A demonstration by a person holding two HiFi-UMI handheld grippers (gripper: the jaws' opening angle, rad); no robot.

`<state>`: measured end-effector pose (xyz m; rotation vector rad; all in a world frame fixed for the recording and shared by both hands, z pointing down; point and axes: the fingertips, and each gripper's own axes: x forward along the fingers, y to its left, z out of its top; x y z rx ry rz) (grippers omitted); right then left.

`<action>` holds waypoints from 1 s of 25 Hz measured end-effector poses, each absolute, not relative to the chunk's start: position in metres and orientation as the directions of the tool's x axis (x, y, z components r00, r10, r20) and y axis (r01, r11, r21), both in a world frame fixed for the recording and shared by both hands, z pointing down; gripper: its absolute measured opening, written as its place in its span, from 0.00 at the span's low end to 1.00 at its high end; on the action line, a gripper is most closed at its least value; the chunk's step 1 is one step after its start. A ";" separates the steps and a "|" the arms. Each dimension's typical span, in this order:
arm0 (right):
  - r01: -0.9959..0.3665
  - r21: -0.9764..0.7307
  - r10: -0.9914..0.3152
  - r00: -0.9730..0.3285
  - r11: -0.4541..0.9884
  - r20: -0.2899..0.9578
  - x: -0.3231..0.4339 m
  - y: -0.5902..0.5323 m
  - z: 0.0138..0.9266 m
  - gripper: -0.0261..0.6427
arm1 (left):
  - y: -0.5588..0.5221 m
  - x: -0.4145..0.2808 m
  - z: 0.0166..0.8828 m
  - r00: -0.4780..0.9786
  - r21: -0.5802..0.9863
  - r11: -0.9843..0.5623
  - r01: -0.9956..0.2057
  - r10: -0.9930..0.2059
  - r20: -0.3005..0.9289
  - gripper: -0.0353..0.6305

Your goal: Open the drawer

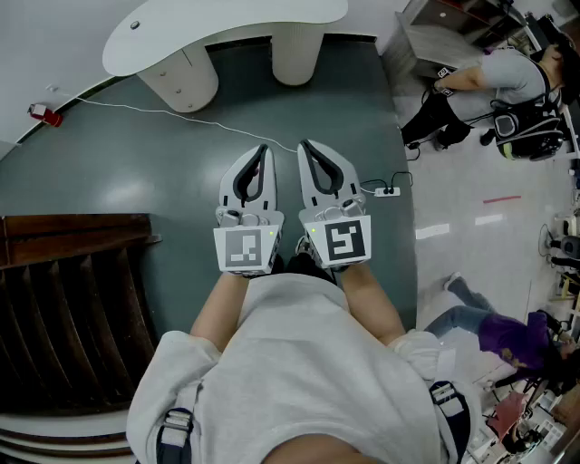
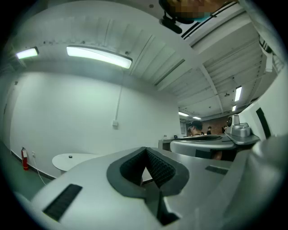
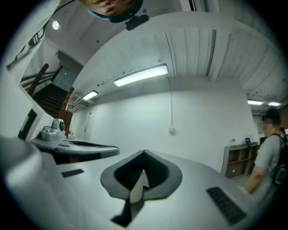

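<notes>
No drawer shows in any view. In the head view the person holds both grippers level and side by side over the dark grey floor. My left gripper has its jaws together at the tip, with nothing between them. My right gripper sits just to its right, also shut and empty. In the left gripper view the left gripper points toward a white wall and a white table. In the right gripper view the right gripper faces a white wall, with an open shelf unit at the right.
A curved white table stands ahead. A dark wooden staircase fills the left. A thin cable crosses the floor to a power strip. One person stands at the far right, another person lower right. A red extinguisher sits at the left.
</notes>
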<state>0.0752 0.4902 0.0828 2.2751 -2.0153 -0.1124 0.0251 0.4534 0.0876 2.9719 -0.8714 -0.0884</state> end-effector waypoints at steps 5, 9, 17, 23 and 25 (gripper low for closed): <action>-0.988 0.114 -0.994 0.111 -0.109 0.018 0.061 0.482 0.089 0.06 | 0.445 0.013 0.094 0.838 0.063 -0.838 -0.542 -0.544 -0.039 0.06; -0.988 0.084 -0.991 0.131 -0.130 0.013 0.049 0.470 0.091 0.06 | 0.431 -0.003 0.093 0.834 0.072 -0.834 -0.548 -0.551 -0.033 0.06; -0.990 0.030 -0.990 0.140 -0.139 0.022 0.019 0.444 0.106 0.06 | 0.402 -0.037 0.113 0.841 0.082 -0.839 -0.538 -0.541 -0.012 0.06; -0.991 0.024 -0.990 0.135 -0.134 0.046 0.013 0.425 0.120 0.06 | 0.385 -0.039 0.124 0.848 0.095 -0.844 -0.527 -0.530 -0.009 0.06; -0.991 0.028 -0.990 0.130 -0.129 0.055 0.018 0.414 0.126 0.06 | 0.374 -0.034 0.129 0.845 0.099 -0.841 -0.532 -0.534 0.002 0.06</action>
